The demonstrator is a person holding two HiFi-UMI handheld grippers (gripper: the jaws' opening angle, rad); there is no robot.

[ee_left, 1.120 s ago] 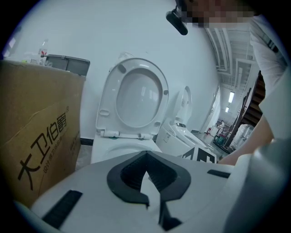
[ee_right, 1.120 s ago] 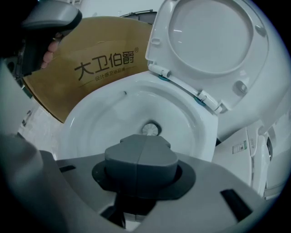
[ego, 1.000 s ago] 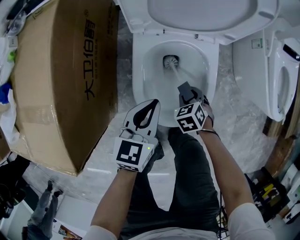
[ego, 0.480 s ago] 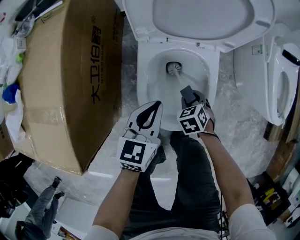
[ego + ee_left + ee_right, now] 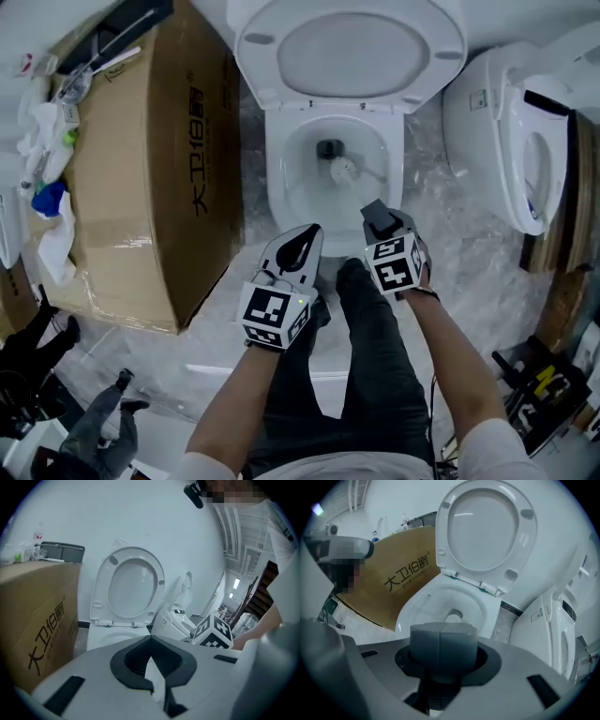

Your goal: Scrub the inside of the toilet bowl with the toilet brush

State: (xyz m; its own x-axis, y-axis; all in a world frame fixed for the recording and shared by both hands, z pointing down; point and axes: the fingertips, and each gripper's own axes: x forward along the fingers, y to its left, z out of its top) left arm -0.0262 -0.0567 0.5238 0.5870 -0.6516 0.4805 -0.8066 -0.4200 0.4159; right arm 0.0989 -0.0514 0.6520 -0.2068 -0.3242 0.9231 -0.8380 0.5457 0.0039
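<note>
Toilet brush (image 5: 343, 170) pulled back off drain (image 5: 328, 148), handle clamped in R gripper (image 5: 380, 217) jaws; L gripper (image 5: 298, 242) jaws together.

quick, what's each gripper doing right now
Left gripper: shut, empty.
Right gripper: shut on the grey-handled white toilet brush.

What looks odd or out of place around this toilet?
A big cardboard box stands close beside the toilet, with clutter heaped on top. A second toilet sits on the other side. Nothing looks spilled or broken.
</note>
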